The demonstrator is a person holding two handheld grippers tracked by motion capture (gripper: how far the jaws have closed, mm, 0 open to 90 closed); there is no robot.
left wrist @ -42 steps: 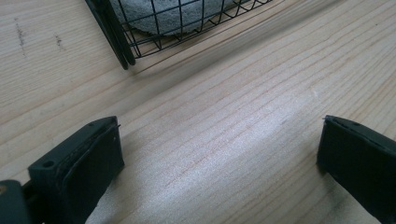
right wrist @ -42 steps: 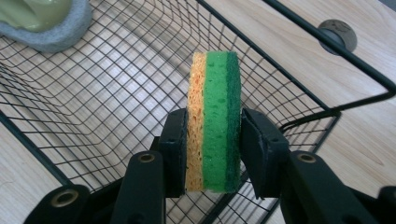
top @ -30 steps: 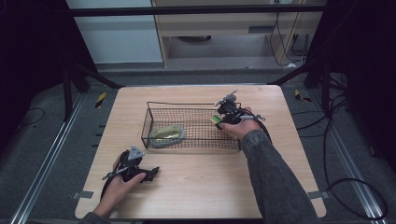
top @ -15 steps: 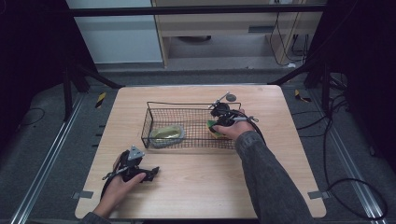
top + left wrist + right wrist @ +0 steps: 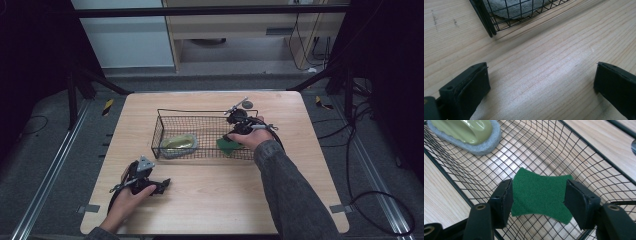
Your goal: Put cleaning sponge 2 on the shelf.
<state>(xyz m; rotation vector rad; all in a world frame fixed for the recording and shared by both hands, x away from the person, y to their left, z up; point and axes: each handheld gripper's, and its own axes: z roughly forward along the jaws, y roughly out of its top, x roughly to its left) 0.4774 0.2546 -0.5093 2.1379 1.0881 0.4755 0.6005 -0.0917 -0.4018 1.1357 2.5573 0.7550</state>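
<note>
Green scouring pad (image 5: 229, 145) sits in the wire basket (image 5: 165, 118), half hidden behind the right claw (image 5: 231, 140) from above. Left claw (image 5: 541, 85) gapes wide over bare worktop (image 5: 544, 57). Right claw's view: jaws just opening, pad (image 5: 539, 192) between them, touching both.

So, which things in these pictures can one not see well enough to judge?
- Green scouring pad: in the right gripper view its side edges lie behind the right gripper's pads, so contact is unclear.
- Same pad in the high view: partly behind the hand and the wire basket.
- Grey-and-green sponge: cut off by the top edge.
- Round thing behind the basket: too small to identify.
</note>
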